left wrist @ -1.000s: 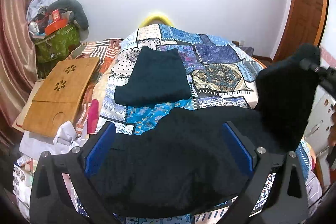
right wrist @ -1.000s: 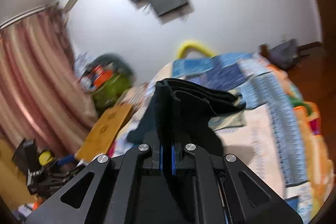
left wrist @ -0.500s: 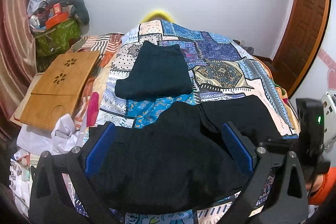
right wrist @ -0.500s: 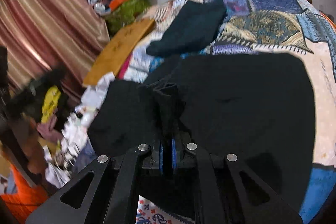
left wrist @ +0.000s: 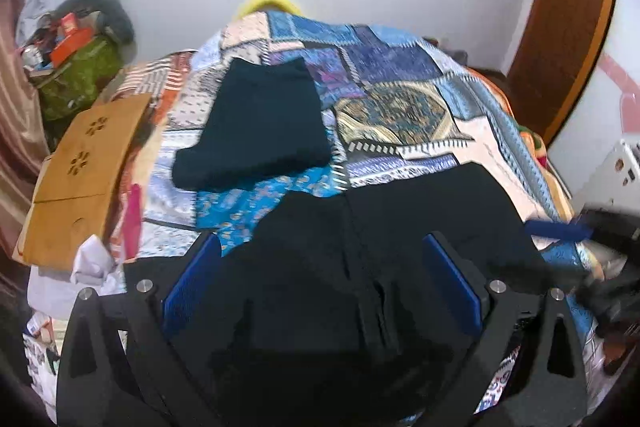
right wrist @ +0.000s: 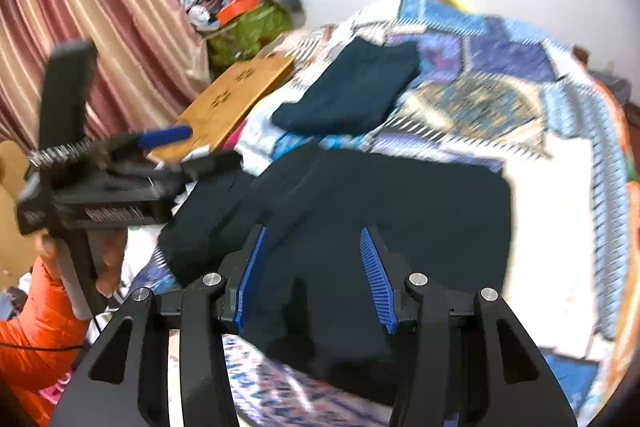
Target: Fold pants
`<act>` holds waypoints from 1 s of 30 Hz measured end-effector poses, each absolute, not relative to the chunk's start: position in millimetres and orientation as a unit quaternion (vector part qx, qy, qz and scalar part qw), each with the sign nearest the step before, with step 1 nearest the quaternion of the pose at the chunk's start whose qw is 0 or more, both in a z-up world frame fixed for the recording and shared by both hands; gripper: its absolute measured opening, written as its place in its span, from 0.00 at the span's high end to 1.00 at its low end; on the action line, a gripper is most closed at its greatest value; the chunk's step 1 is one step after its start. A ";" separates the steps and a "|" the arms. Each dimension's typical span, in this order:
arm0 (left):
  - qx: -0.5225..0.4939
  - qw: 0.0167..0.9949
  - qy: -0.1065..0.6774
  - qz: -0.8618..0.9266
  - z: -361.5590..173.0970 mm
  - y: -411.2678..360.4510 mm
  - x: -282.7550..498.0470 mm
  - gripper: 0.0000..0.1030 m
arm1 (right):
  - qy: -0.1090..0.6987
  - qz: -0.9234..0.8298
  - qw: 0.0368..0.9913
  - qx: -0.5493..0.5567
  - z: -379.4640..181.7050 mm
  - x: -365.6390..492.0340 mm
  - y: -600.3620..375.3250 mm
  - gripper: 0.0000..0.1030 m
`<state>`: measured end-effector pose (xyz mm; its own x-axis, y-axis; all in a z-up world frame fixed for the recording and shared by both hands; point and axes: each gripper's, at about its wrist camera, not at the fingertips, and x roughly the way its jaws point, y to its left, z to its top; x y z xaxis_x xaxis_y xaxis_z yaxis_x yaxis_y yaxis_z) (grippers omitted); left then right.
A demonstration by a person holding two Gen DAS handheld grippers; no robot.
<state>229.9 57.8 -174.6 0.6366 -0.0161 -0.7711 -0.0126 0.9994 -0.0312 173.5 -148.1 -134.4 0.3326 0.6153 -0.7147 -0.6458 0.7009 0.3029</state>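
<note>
The black pants (left wrist: 360,267) are lying folded on the near end of the bed (left wrist: 400,115), their soft matte cloth forming a broad, roughly rectangular slab with a seam running down the middle; the patchwork quilt beneath is showing blue, cream and gold printed panels. The left gripper (left wrist: 320,279) is hovering over the pants with its ribbed blue pads (left wrist: 192,275) spread wide and nothing between them; the right gripper (right wrist: 316,275) is likewise standing apart, its jaws parted above the dark fabric. Farther up the bed a second folded garment (left wrist: 256,131), dark teal and trapezoid in outline, is resting flat; beside the bed a flat wooden board (left wrist: 80,171) with flower-shaped cutouts is lying at a slant.
</note>
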 end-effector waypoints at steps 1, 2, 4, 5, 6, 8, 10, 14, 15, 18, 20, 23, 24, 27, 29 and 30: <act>-0.014 0.902 0.432 -0.007 -178.3 52.7 234.9 0.01 | 0.427 0.379 0.821 -0.021 -133.4 177.9 -152.5 0.57; -0.013 0.898 0.439 -0.015 -183.6 46.7 240.9 0.01 | 0.426 0.368 0.826 -0.026 -133.9 183.7 -156.3 0.57; -0.010 0.892 0.450 -0.025 -192.4 37.9 248.7 0.01 | 0.433 0.354 0.828 -0.042 -140.7 193.1 -160.5 0.57; -0.007 0.890 0.455 -0.027 -196.2 34.7 251.1 0.01 | 0.442 0.347 0.825 -0.053 -149.2 198.4 -161.5 0.57; -0.003 0.887 0.461 -0.028 -201.0 30.8 254.0 0.01 | 0.453 0.347 0.819 -0.058 -158.1 202.7 -160.7 0.57; 0.008 0.880 0.474 -0.032 -214.0 21.2 260.3 0.01 | 0.480 0.353 0.801 -0.061 -174.9 210.5 -159.5 0.57; 0.017 0.874 0.485 -0.033 -224.9 15.2 264.9 0.01 | 0.512 0.348 0.782 -0.067 -198.8 216.8 -158.0 0.57; 0.041 0.861 0.505 -0.027 -250.6 8.3 266.9 0.01 | 0.504 0.355 0.783 -0.082 -209.0 210.2 -158.2 0.56; 0.036 0.865 0.500 -0.029 -251.2 10.0 263.9 0.01 | 0.505 0.354 0.783 -0.082 -209.0 208.8 -158.3 0.56; 0.028 0.863 0.504 -0.035 -252.3 14.0 260.1 0.01 | 0.505 0.351 0.785 -0.073 -210.2 206.1 -164.5 0.56; 0.027 0.862 0.505 -0.035 -252.2 16.7 255.0 0.00 | 0.504 0.348 0.787 -0.071 -211.4 202.2 -168.5 0.55; 0.029 0.864 0.502 -0.033 -251.0 19.7 245.4 0.00 | 0.504 0.340 0.791 -0.061 -209.7 198.5 -175.7 0.53; 0.028 0.864 0.502 -0.031 -250.1 21.2 242.2 0.00 | 0.504 0.338 0.793 -0.059 -209.4 197.7 -176.8 0.51; 0.012 0.865 0.502 -0.021 -245.6 30.2 231.8 0.01 | 0.504 0.328 0.797 -0.060 -206.9 196.2 -178.5 0.50; -0.024 0.867 0.497 -0.010 -238.1 46.3 220.9 0.01 | 0.503 0.321 0.800 -0.067 -203.6 195.2 -177.1 0.50; -0.040 0.868 0.495 -0.008 -235.0 53.4 216.7 0.01 | 0.502 0.318 0.801 -0.071 -202.0 194.8 -175.8 0.50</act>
